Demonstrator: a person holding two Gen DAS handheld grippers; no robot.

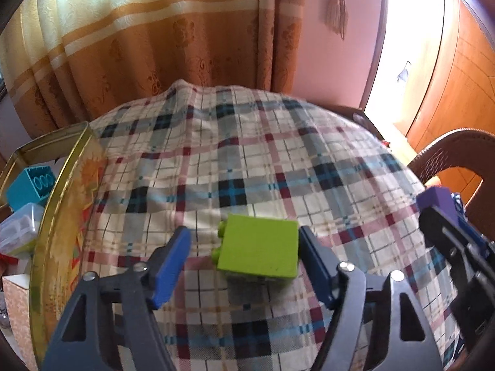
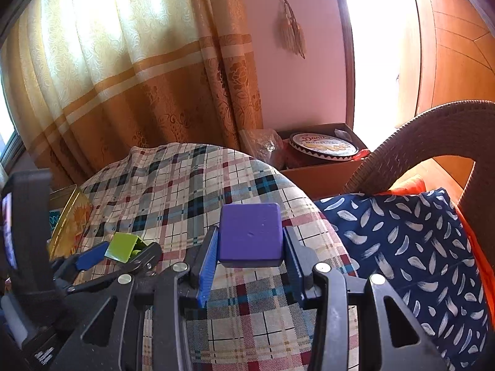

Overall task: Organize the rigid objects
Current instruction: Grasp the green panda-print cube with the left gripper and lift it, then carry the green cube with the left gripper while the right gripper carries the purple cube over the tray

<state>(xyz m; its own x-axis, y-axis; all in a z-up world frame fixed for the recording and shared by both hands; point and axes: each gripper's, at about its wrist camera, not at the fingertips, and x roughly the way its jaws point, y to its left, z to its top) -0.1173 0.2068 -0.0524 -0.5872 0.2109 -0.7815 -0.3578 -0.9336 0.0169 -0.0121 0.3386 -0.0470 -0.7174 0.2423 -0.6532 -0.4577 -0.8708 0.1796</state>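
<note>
Two claws: left claw [image 1: 244, 247] open astride green brick [image 1: 258, 249]; right claw [image 2: 247, 247] clamps purple cube [image 2: 250, 238]; plaid cloth [image 1: 247, 154] ahead bare.

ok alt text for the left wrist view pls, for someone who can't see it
The left tool sits open around a green toy block lying on a plaid cloth, its right finger beside the block and its left finger clear of it. A gold tin holding a teal block stands at the left, with curtains behind.
</note>
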